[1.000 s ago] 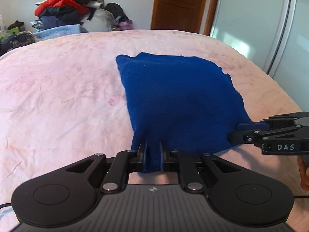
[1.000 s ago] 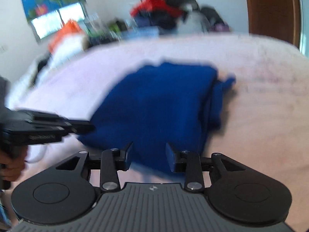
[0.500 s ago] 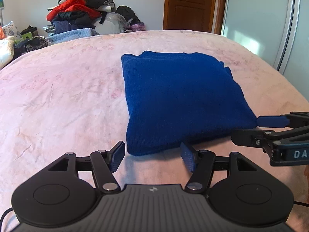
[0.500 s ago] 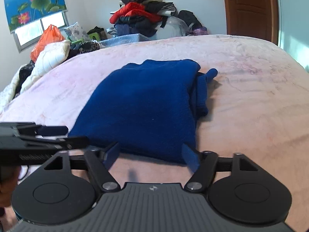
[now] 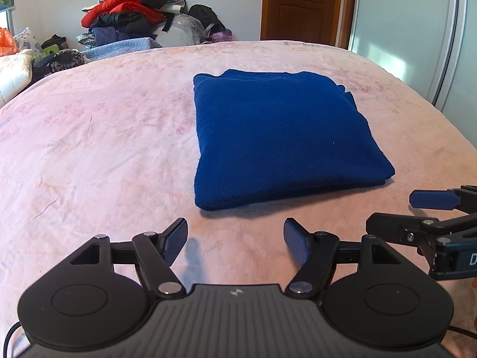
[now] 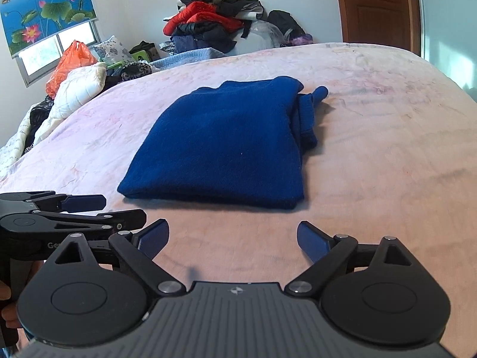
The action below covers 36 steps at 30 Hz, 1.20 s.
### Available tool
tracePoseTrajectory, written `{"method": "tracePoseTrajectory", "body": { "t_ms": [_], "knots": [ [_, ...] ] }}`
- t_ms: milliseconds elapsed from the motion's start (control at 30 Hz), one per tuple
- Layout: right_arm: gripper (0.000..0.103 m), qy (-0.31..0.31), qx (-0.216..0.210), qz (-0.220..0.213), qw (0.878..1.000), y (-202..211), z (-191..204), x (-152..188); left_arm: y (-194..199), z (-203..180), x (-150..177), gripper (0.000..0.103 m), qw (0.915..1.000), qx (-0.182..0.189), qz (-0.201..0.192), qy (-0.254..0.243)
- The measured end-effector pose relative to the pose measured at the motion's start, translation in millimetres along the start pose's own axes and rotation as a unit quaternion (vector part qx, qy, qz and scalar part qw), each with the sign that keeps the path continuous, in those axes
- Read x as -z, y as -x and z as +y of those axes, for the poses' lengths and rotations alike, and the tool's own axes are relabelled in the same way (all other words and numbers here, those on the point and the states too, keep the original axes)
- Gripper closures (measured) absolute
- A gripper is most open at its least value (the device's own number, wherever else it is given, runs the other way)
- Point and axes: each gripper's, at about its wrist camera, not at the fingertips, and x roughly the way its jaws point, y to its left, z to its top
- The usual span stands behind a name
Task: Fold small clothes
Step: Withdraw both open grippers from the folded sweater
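Note:
A dark blue knitted garment lies folded into a rectangle on the pink bed cover. It also shows in the right wrist view, with a sleeve end sticking out at its far right side. My left gripper is open and empty, a short way in front of the garment's near edge. My right gripper is open and empty, also just short of the near edge. Each gripper shows at the side of the other's view, the right and the left.
A pile of red and dark clothes sits beyond the bed's far edge by the wall. A white quilt and orange bag lie at the left. A wooden door and a sliding wardrobe panel stand at the right.
My left gripper let go of the garment's near edge and opened. Both grippers drew back toward me, away from the garment, which now lies flat and folded.

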Motion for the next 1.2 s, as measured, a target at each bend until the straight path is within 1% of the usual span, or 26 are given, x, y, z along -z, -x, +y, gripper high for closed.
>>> {"method": "tracePoseTrajectory", "body": {
  "t_ms": [167,233,400,500,633,967,1200],
  "knots": [
    [0.007,-0.003,-0.008,0.004,1.0,4.5,3.9,4.6,3.1,-2.8,3.5,0.032,0.9997,-0.023,-0.002,-0.002],
    [0.007,-0.001,-0.008,0.005,1.0,4.5,5.9,6.9,3.4,-2.5,5.4,0.025,0.9996,-0.03,-0.003,0.002],
    [0.004,-0.002,-0.001,0.008,1.0,2.1,8.5,11.3,3.4,-0.7,11.9,0.024,0.9989,-0.045,-0.003,0.007],
    [0.001,-0.001,0.006,0.012,1.0,0.4,10.7,13.2,2.0,1.6,14.8,0.024,0.9989,-0.046,0.003,0.013],
    [0.0,0.007,0.022,0.013,1.0,-0.1,14.5,14.9,1.5,4.0,17.4,0.024,0.9987,-0.047,0.006,0.018],
    [0.0,-0.015,0.024,0.013,1.0,-2.6,8.6,17.7,-0.4,4.6,22.5,0.021,0.9983,-0.055,0.005,0.017],
    [0.0,-0.008,0.026,0.012,1.0,-3.4,9.9,18.8,-1.3,3.6,23.4,0.02,0.9981,-0.058,0.002,0.019]
  ]
}}
